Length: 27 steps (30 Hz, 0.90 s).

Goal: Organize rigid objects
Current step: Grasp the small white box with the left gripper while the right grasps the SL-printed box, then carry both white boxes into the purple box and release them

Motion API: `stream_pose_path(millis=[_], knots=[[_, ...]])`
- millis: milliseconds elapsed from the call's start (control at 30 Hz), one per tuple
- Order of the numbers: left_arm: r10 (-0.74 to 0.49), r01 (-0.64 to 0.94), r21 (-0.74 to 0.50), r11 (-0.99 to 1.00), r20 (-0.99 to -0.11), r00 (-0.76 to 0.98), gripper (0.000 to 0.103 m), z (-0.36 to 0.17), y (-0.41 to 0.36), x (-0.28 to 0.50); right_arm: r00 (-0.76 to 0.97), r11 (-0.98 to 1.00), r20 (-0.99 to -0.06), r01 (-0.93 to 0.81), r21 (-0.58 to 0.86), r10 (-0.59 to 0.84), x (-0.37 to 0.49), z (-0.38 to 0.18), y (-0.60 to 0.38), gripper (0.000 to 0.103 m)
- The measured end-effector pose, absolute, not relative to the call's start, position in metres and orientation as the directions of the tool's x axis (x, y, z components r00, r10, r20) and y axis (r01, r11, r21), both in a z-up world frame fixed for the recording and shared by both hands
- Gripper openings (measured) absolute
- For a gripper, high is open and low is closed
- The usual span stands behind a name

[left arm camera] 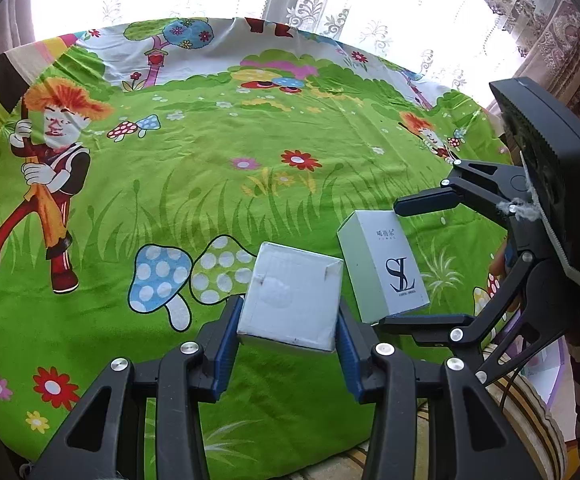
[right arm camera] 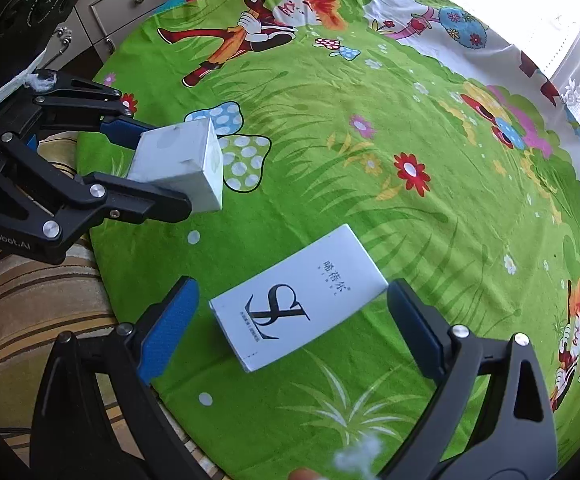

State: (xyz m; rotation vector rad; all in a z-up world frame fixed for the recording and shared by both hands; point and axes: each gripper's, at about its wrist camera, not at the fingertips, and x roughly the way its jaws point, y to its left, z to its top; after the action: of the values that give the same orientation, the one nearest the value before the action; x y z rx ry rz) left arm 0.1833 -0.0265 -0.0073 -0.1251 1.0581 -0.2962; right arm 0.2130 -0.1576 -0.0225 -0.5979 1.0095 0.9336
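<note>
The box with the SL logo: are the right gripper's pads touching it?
Apart. In the right wrist view, green cloth shows between the SL box and both blue pads of the right gripper.

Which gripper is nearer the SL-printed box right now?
Right. The right gripper straddles the SL-printed box, which lies on the tablecloth, jaws open and pads clear of it. The left gripper is off to the side, shut on the plain white box.

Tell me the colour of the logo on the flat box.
Black, on a white face of the flat box; clearest in the right wrist view.
</note>
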Motion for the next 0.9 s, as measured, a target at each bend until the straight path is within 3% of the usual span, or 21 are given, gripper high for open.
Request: stream_pose_path(millis=[100,300,333,367,400,467,500,900], knots=[[-0.302,0.18,-0.246,0.953,-0.836,0.457,0.045,-0.007,-0.027,0.183,0.235,0.565,-0.917,-0.825,-0.014,0.322,0.219,-0.029,-0.155,0.097],[-0.3,0.147,-0.261,0.954,-0.825,0.479,0.045,-0.002,-0.019,0.18,0.173,0.781,-0.923,-0.599,0.178,0.343,0.232,-0.041,-0.169,0.096],[-0.299,0.142,-0.264,0.954,-0.825,0.48,0.045,-0.002,-0.018,0.18,0.176,0.801,-0.928,-0.573,0.175,0.328,0.231,-0.044,-0.169,0.092],[-0.298,0.138,-0.264,0.955,-0.824,0.482,0.045,-0.002,-0.018,0.178,0.179,0.817,-0.933,-0.552,0.168,0.313,0.23,-0.046,-0.168,0.077],[-0.297,0.135,-0.264,0.955,-0.823,0.485,0.045,-0.001,-0.019,0.177,0.211,0.832,-0.932,-0.537,0.141,0.294,0.227,-0.045,-0.167,0.074],[-0.294,0.131,-0.264,0.955,-0.821,0.49,0.045,0.002,-0.021,0.173,0.245,0.854,-0.931,-0.508,0.113,0.269,0.223,-0.043,-0.165,0.051],[-0.291,0.129,-0.262,0.956,-0.821,0.491,0.045,0.003,-0.022,0.171,0.251,0.861,-0.931,-0.496,0.112,0.266,0.22,-0.043,-0.165,0.045],[-0.28,0.151,-0.236,0.96,-0.81,0.516,0.045,0.023,-0.05,0.138,0.379,0.917,-0.893,-0.389,0.085,0.243,0.164,-0.008,-0.195,0.046]])
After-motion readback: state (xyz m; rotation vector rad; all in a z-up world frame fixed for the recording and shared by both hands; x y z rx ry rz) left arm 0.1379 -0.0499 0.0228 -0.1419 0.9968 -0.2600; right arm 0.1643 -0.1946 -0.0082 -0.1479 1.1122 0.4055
